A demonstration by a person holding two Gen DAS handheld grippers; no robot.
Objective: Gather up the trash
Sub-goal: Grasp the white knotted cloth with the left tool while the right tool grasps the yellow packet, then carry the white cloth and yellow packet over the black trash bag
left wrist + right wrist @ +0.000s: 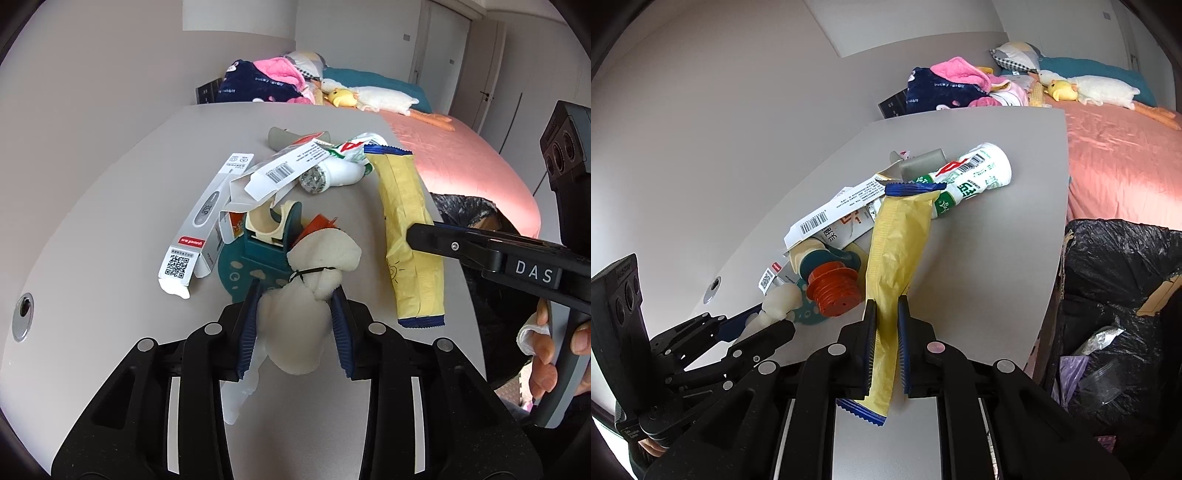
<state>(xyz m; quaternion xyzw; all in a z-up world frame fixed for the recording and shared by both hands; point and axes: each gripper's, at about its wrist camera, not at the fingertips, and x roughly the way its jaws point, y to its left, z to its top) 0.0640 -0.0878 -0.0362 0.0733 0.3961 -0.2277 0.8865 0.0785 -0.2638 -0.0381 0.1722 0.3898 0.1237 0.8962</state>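
Both grippers are engaged with trash on the grey table [110, 192]. The left gripper [295, 314] is closed on a white foam wad [314, 280] tied with a thin black band; both blue pads [247, 332] are seen pressed into the foam, which bulges between them. The right gripper [886, 332] is clamped on a yellow wrapper [897, 240] near its lower end, the blue crimped edge hanging out below the pads. The wrapper's far end rests against a white and green bottle [975, 177] lying on its side.

Other trash remains in a loose pile beyond: a thermometer box [199, 236], a torn carton [280, 170], a teal tape holder [273, 240] and an orange ribbed piece [834, 288] (identity not clear). The foam wad lies against the tape holder.

A black trash bag [1115, 295] stands open just off the table's right edge, with some plastic scraps already inside.

Step judged in hand: grasp secured on two items, transfer not yet made. Most of the pile is still on the table, so the task is judged early.

Next move calls for lifting both items clear of the pile, the wrapper carried right over the bag mouth and released. The foam may drag the tape holder with it; a straight lift is advised.
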